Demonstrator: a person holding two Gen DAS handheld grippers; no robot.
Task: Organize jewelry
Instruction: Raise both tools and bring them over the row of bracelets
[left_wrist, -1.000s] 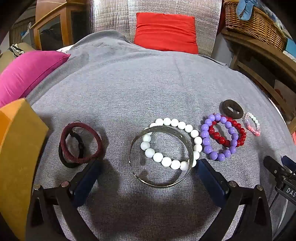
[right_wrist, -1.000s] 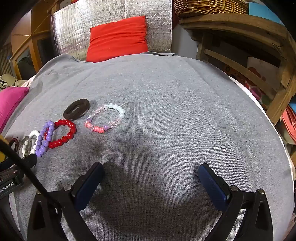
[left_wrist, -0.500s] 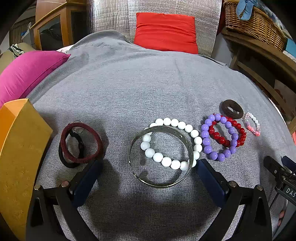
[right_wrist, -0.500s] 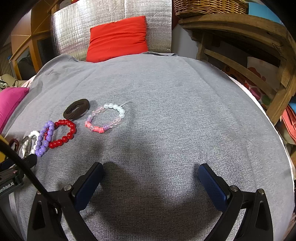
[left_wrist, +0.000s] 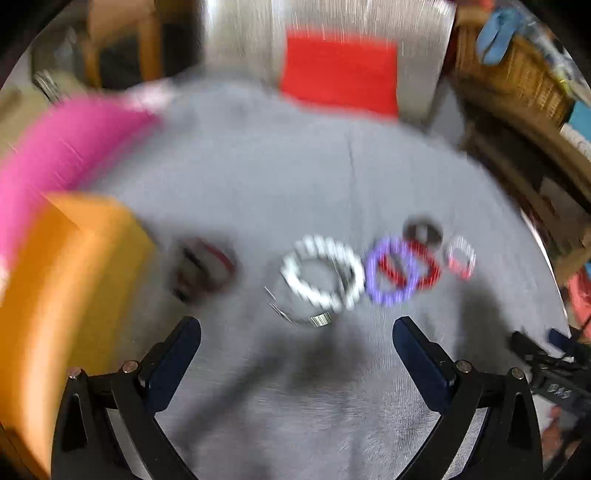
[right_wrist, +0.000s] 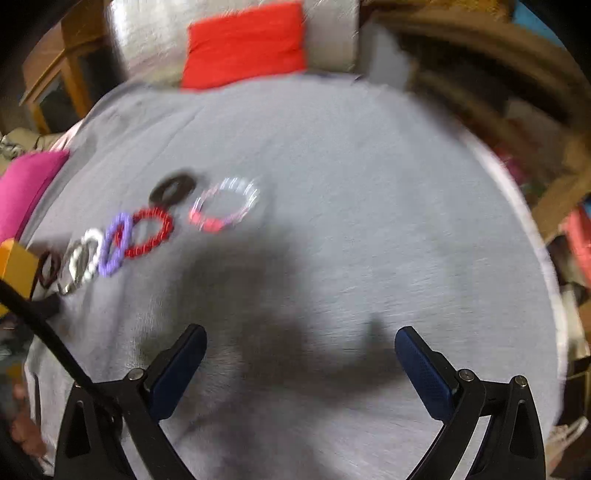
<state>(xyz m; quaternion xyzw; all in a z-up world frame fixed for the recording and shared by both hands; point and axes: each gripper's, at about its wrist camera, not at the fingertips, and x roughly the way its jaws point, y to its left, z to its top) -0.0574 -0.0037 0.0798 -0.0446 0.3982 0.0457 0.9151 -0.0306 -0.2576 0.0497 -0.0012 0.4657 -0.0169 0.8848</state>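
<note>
Both views are blurred by motion. A row of jewelry lies on the grey cloth (left_wrist: 332, 177): dark hair ties (left_wrist: 201, 269), a white bead bracelet (left_wrist: 321, 271) over a metal bangle (left_wrist: 314, 318), a purple bracelet (left_wrist: 391, 275), a red bracelet (left_wrist: 424, 264), a dark ring (left_wrist: 423, 230) and a pink-clear bracelet (left_wrist: 461, 256). My left gripper (left_wrist: 295, 338) is open and empty, just short of the bangle. My right gripper (right_wrist: 300, 345) is open over bare cloth, right of the red bracelet (right_wrist: 149, 232) and pink-clear bracelet (right_wrist: 225, 205).
An orange box (left_wrist: 70, 295) stands at the left beside a pink cushion (left_wrist: 62, 147). A red cushion (left_wrist: 340, 74) leans on a silver panel at the back. A wicker basket (left_wrist: 517, 66) and wooden shelving (right_wrist: 517, 92) stand on the right.
Both grippers have pulled back and risen fast, so the jewelry looks smaller and farther. The orange box fills more of the left view. Nothing was taken hold of.
</note>
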